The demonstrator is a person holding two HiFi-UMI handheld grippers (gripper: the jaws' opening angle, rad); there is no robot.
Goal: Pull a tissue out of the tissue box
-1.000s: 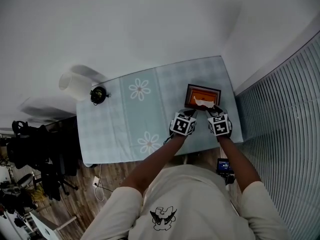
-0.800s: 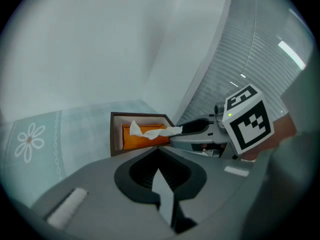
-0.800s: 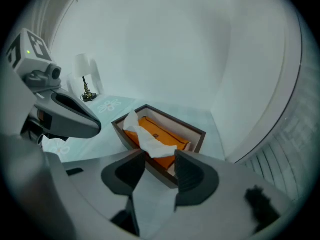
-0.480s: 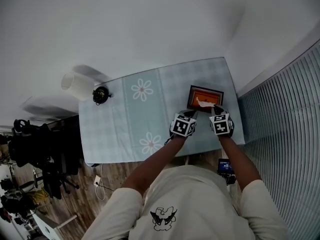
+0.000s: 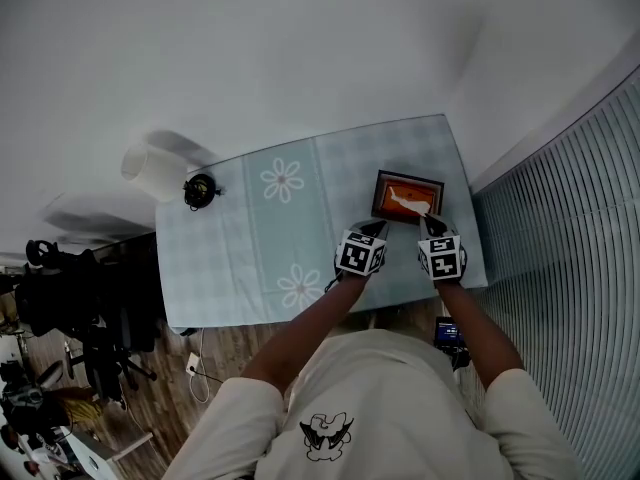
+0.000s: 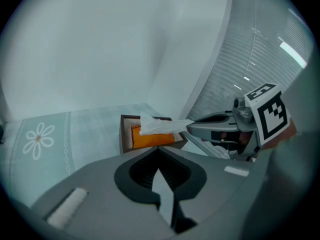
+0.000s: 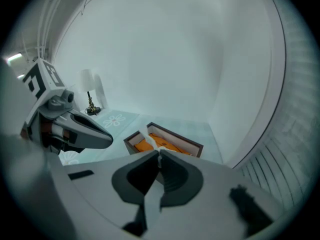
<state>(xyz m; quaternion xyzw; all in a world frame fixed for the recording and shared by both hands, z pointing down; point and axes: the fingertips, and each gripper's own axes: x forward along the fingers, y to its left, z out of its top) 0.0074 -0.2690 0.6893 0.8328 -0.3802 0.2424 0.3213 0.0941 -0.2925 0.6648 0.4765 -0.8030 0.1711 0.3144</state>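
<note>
1. The desk carries the box low in front of the person, so both hands can reach it from the near side.
2. The box lies flat and open-topped, with its orange pack facing up. That leaves a sheet free to come out upward.
3. The left tongs are clenched on nothing, with their tips just beside the box's near left corner. I judge they sit there to steady the box in case it lifts with the sheet. Whether they touch it I cannot tell.
4. The right tongs hang over the box's near right edge, angled down toward it, and are clamped on the free end of the tissue. Gripping the end this way makes the pull run up and back toward the person, away from the pack.
5. The tissue is partly out of the box. One end is pinched in the right tongs, and the rest stretches in a narrow strip down into the orange pack. Its lower end is not yet clear of the box, so I judge the pull is under way but unfinished. A sharp tug could tear the sheet or drag the box along.
</note>
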